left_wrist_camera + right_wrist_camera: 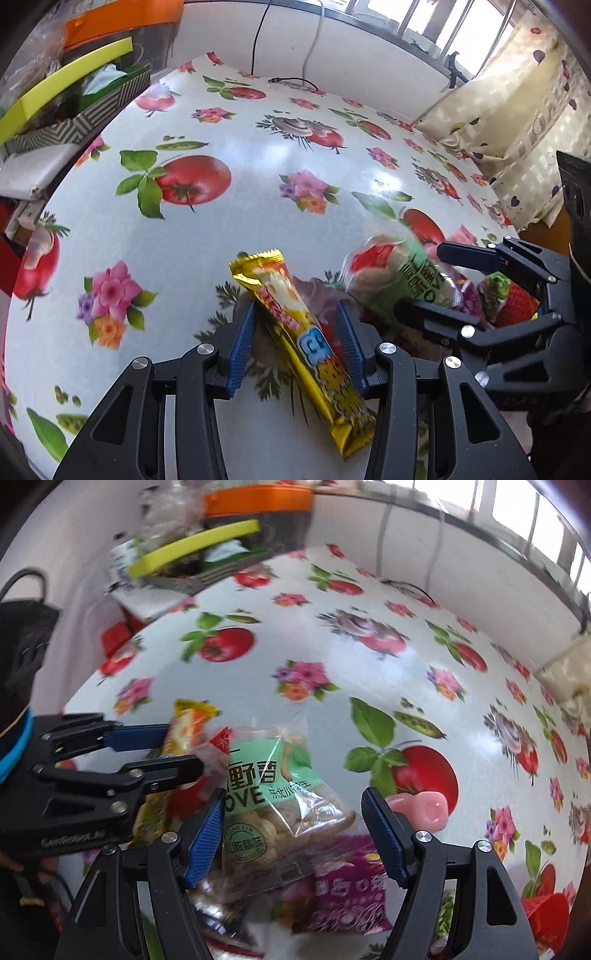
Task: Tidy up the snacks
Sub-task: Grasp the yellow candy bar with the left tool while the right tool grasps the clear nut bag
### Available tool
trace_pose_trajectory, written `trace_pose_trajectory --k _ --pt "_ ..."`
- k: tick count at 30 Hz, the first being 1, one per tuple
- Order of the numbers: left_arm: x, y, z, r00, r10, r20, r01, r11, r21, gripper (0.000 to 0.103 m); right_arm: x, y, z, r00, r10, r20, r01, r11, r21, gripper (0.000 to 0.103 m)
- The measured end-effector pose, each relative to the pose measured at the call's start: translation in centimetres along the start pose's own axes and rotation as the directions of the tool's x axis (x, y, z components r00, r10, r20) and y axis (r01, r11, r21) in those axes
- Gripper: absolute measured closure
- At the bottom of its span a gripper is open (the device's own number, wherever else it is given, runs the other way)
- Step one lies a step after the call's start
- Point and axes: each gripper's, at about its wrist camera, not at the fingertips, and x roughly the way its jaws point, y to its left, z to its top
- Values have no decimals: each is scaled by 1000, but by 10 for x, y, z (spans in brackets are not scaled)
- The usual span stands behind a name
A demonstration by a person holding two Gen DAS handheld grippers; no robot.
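Glossy yellow foil snack bar point(295, 328); clear crinkled plastic peanut bag point(273, 797); shiny smooth oilcloth on table point(240, 192); matt black plastic left gripper point(295, 347), ribbed blue pads point(242, 350).

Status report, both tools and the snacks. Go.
Left tool open, astride the yellow snack bar, not clamped. Right tool open over the peanut bag. Purple packet and pink item crowd the right side.

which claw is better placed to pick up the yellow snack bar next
Left. The left claw is open with the yellow snack bar lying between its fingers. The right claw is open around the peanut bag instead, beside the bar.
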Motion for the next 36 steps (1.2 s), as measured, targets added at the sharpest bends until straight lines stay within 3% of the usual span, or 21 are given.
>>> trace_pose_trajectory --k 8,10,12,13,22,36 --pt "-6 -6 -13 1000 7 0 -7 1000 24 59 10 3 4 999 -8 -52 6 999 -34 36" --pt "-5 -9 -14 1000 28 11 -28 999 37 67 13 1 5 999 -4 -53 3 1000 -23 48" --pt "-4 -9 -14 1000 26 9 -26 999 41 80 13 -1 4 999 10 -44 -10 1000 -5 52" --pt "-4 -8 -14 1000 17 10 -18 999 40 80 12 -2 4 999 19 -38 -19 1000 0 58" --pt "-15 -10 -15 999 -21 46 18 998 56 80 -9 -7 -1 998 48 40 -50 997 57 74" --pt "-46 -20 -11 993 -44 112 37 997 63 80 -53 -7 -14 986 52 157 -69 993 101 81"
